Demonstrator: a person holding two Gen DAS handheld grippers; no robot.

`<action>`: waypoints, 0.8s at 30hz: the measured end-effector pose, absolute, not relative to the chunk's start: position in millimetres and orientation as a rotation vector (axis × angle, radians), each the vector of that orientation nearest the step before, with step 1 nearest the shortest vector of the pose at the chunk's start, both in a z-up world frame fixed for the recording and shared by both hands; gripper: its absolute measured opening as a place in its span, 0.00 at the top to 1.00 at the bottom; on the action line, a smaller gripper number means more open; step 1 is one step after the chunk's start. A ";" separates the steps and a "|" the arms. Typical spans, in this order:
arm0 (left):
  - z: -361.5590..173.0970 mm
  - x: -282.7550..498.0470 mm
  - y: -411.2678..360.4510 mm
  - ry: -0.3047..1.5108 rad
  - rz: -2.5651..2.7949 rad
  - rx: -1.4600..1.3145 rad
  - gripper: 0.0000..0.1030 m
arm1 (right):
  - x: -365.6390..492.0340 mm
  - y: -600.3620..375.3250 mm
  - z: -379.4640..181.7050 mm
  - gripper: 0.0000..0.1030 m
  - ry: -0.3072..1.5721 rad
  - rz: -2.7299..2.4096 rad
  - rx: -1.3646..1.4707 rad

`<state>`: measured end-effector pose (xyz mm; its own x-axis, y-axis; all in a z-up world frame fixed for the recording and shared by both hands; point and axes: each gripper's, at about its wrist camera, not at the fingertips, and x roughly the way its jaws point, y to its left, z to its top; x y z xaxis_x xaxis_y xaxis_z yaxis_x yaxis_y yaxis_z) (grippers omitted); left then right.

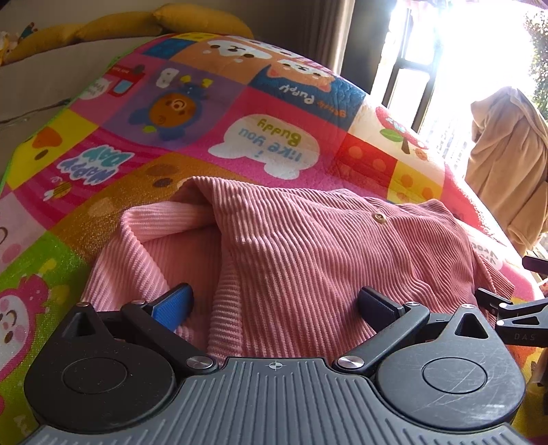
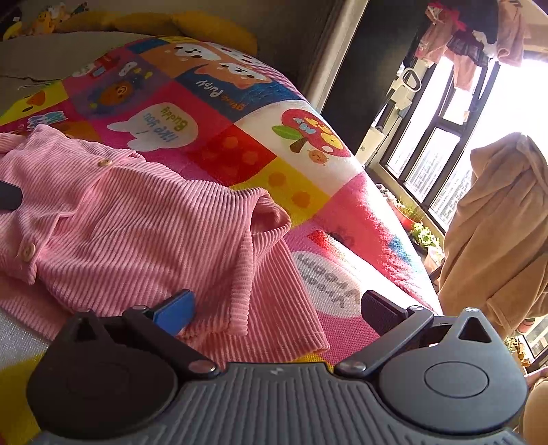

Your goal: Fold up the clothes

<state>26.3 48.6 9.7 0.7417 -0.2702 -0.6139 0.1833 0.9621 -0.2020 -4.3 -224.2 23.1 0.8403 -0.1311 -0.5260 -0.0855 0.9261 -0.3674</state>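
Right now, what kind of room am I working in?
Most likely a bedroom at home. The pink top lies on a bed under a cartoon quilt, yellow pillows sit at its far end, and laundry hangs by a big window.

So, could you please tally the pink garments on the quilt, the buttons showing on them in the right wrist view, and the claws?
Pink ribbed garment: 1
Buttons: 2
Claws, both open, left claw and right claw: 2
Total: 5
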 end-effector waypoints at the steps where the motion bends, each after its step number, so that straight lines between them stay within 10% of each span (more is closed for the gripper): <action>1: 10.3 24.2 51.7 0.696 -0.259 -0.144 0.00 | -9.1 -221.7 32.8 0.00 0.548 0.006 -0.379; 24: 47.0 -7.0 138.7 0.652 -0.287 -0.436 0.00 | -4.1 -187.0 21.9 0.00 0.753 0.366 -0.155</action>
<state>-7.0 138.7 47.0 0.7607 -0.3891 -0.5195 0.1211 0.8714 -0.4754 -4.1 -187.0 21.9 0.6706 0.2684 -0.6916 -0.3780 0.9258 -0.0073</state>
